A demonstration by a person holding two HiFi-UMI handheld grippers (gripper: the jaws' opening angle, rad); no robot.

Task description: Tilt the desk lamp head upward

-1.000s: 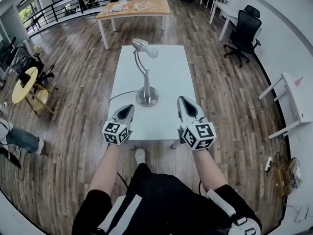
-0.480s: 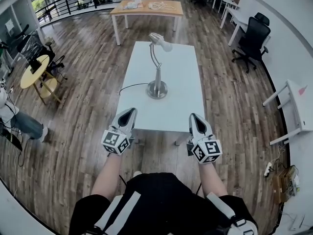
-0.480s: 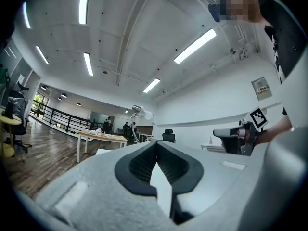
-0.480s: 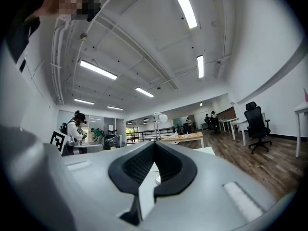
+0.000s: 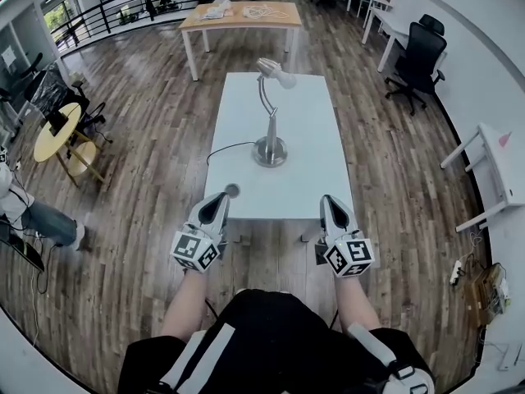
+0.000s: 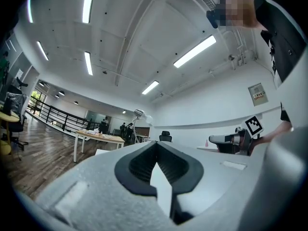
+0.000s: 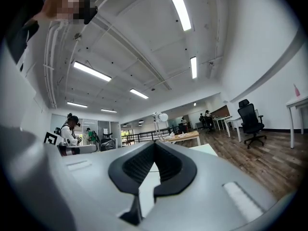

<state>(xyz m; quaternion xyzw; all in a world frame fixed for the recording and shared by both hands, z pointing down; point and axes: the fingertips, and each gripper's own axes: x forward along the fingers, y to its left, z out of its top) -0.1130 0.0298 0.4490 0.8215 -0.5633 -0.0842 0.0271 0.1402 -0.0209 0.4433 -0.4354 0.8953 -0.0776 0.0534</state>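
Note:
The silver desk lamp (image 5: 270, 150) stands on the white table (image 5: 308, 183). Its round base is mid-table, and its head (image 5: 275, 72) with a white bulb end sits on top of a bent arm at the far end. My left gripper (image 5: 220, 199) and right gripper (image 5: 331, 203) hover at the table's near edge, well short of the lamp. Both are shut with nothing between their jaws. The lamp head shows far ahead in the left gripper view (image 6: 140, 113) and in the right gripper view (image 7: 160, 117).
A black cord (image 5: 218, 151) runs from the lamp base to the table's left edge. A small round grey thing (image 5: 232, 190) lies by my left gripper. A wooden table (image 5: 240, 15) stands behind, a black office chair (image 5: 414, 52) and a white desk (image 5: 500, 167) at the right, a yellow round table (image 5: 47, 131) at the left.
Both grippers have drawn back from over the table's front part to its near edge. The lamp has not moved.

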